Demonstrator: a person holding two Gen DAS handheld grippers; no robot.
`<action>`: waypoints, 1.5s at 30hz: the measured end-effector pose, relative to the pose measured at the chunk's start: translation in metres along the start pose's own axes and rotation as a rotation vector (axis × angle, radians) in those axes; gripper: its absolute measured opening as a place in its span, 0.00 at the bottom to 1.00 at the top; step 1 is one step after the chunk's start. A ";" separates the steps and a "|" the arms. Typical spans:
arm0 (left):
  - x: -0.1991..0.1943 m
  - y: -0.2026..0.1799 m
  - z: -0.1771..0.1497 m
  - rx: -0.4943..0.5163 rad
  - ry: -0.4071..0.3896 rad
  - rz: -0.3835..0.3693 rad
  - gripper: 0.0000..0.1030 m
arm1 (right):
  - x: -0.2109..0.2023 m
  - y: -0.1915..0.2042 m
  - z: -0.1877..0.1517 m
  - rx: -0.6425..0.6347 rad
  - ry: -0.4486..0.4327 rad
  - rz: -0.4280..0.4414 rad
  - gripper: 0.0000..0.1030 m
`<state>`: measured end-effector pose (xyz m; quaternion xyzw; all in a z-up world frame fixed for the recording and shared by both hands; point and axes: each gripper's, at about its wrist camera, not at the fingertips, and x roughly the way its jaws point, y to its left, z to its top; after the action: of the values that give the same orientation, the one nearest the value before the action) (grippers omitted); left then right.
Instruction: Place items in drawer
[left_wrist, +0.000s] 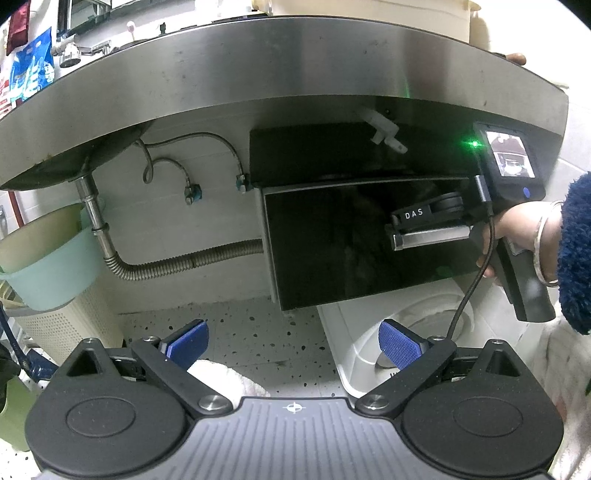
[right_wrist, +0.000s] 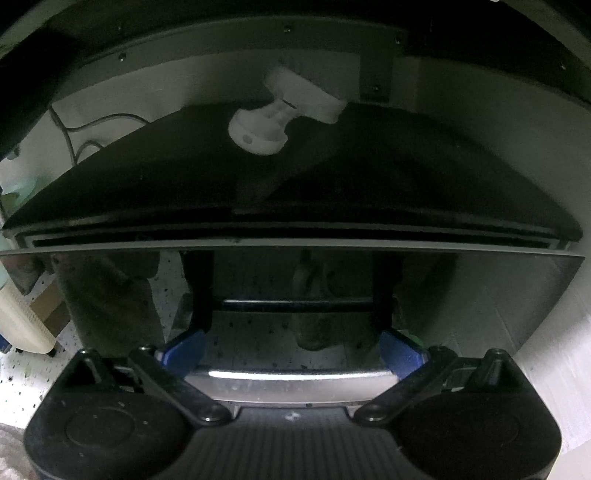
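Note:
A glossy black drawer front (left_wrist: 332, 243) hangs under the steel counter (left_wrist: 258, 74). Its top edge stands a narrow gap out from the black cabinet body (right_wrist: 295, 192). A person's hand (left_wrist: 517, 229) holds my right gripper (left_wrist: 417, 221) at the drawer's silver handle (left_wrist: 432, 238). In the right wrist view the handle (right_wrist: 291, 376) lies lengthwise between the widely spread blue pads (right_wrist: 184, 349) of my right gripper (right_wrist: 293, 343); I cannot tell whether they touch its ends. My left gripper (left_wrist: 293, 341) is open and empty, back from the drawer above the floor. A white fluffy cloth (left_wrist: 221, 376) lies below its left finger.
A drain pipe (left_wrist: 94, 218) and corrugated hose (left_wrist: 184, 262) run left of the drawer, beside a teal basin (left_wrist: 48, 273) and cream perforated basket (left_wrist: 62, 325). A white appliance (left_wrist: 369, 350) stands under the drawer on the speckled floor (left_wrist: 240, 332). A white plastic fitting (right_wrist: 258, 136) hangs under the counter.

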<state>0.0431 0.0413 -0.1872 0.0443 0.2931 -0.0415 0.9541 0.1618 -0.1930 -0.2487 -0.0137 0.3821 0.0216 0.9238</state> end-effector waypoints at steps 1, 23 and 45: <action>0.000 0.000 0.000 -0.001 0.002 -0.001 0.97 | 0.001 0.000 0.000 0.000 -0.003 0.000 0.98; -0.002 -0.007 -0.002 0.022 0.018 0.001 0.97 | 0.003 0.004 -0.002 0.006 -0.041 0.000 0.98; 0.004 -0.008 0.001 0.021 0.020 -0.009 0.97 | -0.118 -0.011 -0.037 -0.008 -0.213 0.161 0.99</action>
<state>0.0463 0.0328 -0.1890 0.0536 0.3025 -0.0485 0.9504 0.0529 -0.2089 -0.1917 0.0159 0.2818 0.0984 0.9543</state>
